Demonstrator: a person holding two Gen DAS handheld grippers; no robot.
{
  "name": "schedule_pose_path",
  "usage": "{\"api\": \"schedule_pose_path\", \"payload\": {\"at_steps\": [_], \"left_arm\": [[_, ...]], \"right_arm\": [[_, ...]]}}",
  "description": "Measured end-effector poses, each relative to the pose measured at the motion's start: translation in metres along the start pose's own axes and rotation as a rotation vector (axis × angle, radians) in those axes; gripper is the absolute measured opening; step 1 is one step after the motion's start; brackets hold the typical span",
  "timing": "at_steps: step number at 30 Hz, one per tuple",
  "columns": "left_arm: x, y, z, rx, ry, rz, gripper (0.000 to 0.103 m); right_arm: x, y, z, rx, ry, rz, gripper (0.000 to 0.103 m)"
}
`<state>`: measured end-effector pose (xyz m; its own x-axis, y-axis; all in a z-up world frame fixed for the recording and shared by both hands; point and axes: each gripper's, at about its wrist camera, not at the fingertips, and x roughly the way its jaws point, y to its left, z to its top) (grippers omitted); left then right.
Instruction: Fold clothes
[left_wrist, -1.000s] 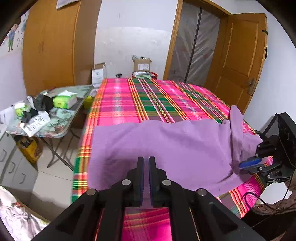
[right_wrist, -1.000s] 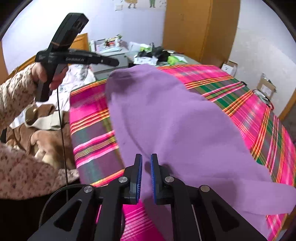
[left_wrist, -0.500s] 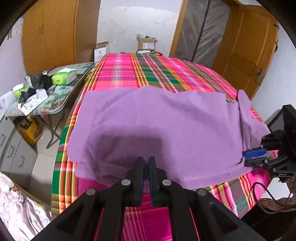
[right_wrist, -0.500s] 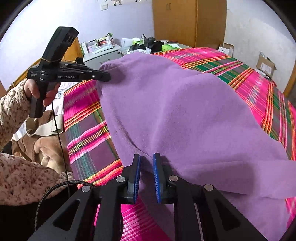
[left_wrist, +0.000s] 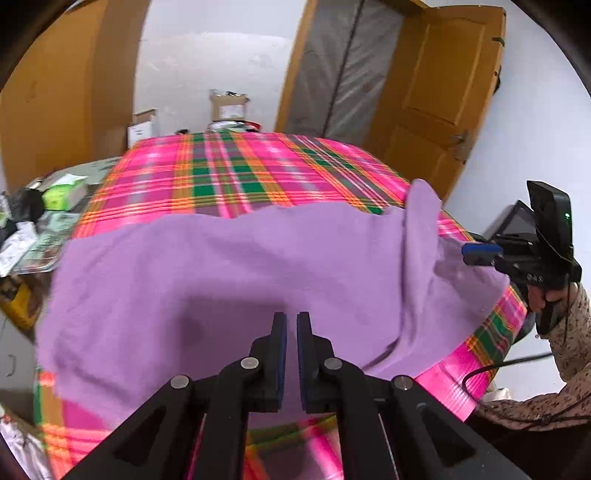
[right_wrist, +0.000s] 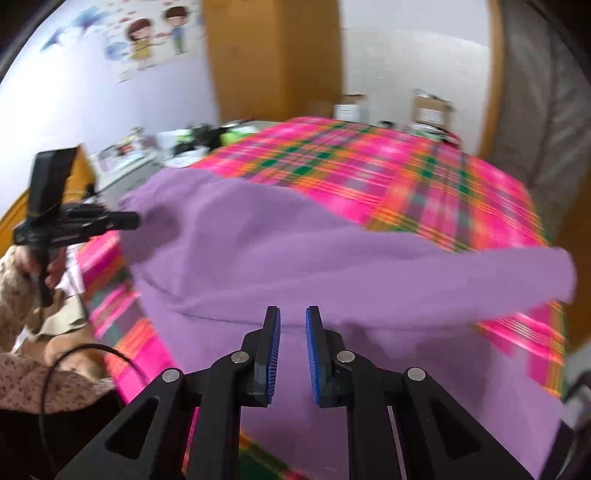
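Left hand-held gripper (left_wrist: 291, 325) angled down over purple garment (left_wrist: 229, 273), jaws closed

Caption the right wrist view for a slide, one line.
Right gripper, jaws slightly apart, over a purple garment spread on a plaid bedspread; left gripper at its far corner.

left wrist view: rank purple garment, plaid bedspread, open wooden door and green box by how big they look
1. purple garment, though it lies nearest the camera
2. plaid bedspread, visible part only; the garment hides much of it
3. wooden door
4. green box, clearly smallest

The first two are unsure; the fisheye stretches everything.
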<state>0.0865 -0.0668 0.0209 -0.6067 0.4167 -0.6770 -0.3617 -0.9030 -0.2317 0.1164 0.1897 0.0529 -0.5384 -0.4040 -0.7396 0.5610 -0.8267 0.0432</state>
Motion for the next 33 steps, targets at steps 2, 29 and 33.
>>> {"api": "schedule_pose_path", "payload": {"at_steps": [2,29,33], "left_arm": [[0.012,-0.009,0.004,0.009,0.014,-0.021,0.005],[0.072,-0.077,0.023,0.072,0.055,-0.123,0.015],[0.082,-0.078,0.024,0.067,0.076,-0.120,0.016]], "right_arm": [[-0.006,-0.017,-0.005,0.030,0.006,-0.046,0.016],[-0.027,-0.154,-0.033,0.362,-0.020,-0.214,0.029],[-0.004,-0.160,-0.011,0.379,-0.011,-0.195,0.030]]}}
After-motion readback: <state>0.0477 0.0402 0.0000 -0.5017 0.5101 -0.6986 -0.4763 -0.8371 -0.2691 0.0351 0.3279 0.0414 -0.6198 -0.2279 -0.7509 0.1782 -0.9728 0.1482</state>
